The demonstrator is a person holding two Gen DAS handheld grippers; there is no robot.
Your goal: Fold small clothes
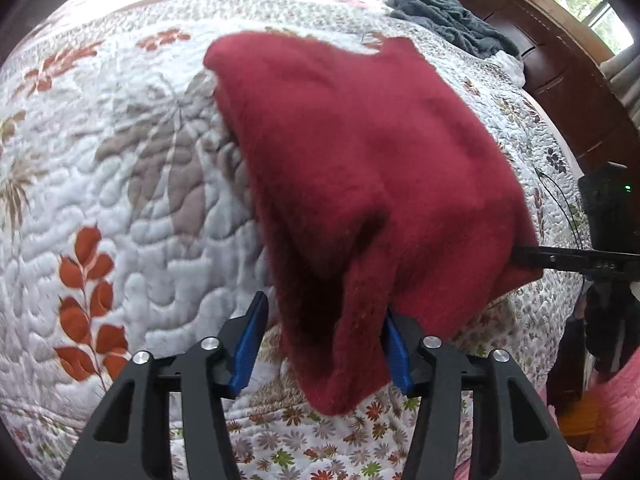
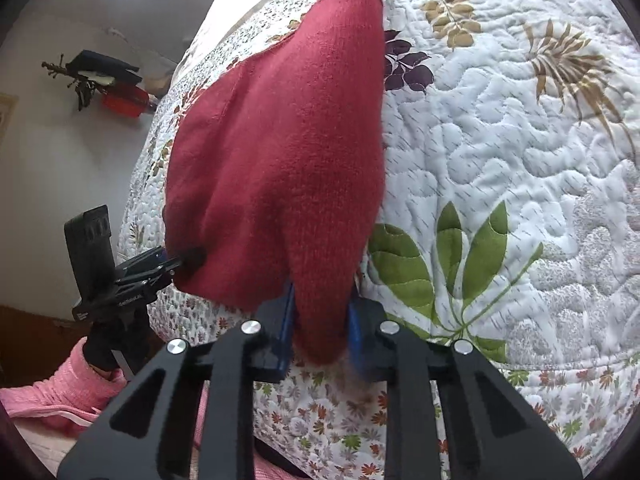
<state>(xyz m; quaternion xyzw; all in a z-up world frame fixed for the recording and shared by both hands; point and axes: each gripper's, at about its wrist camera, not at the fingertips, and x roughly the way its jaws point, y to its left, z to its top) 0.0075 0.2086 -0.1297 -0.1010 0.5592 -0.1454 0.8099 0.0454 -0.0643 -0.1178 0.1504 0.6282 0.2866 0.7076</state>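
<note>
Stretching away from both tools, the red knit garment (image 2: 280, 152) runs its long axis from the near edge, where it is held, out across the quilted bedspread (image 2: 520, 140) to a ribbed end lying far up the bed. The right gripper (image 2: 322, 328) has its blue pads pressed onto a bunched near corner, and the left gripper (image 1: 324, 344) pinches the other near corner (in its own view the left pad stands a little off the cloth, so the bite looks shallow, though the fabric hangs from it). Each tool shows in the other's camera at the garment's near edge, so the two grips sit side by side with cloth sagging between them. Judging by this, the fold turns on carrying that near edge forward, over the body, toward the far ribbed end; both hands seem equally placed for it.
</note>
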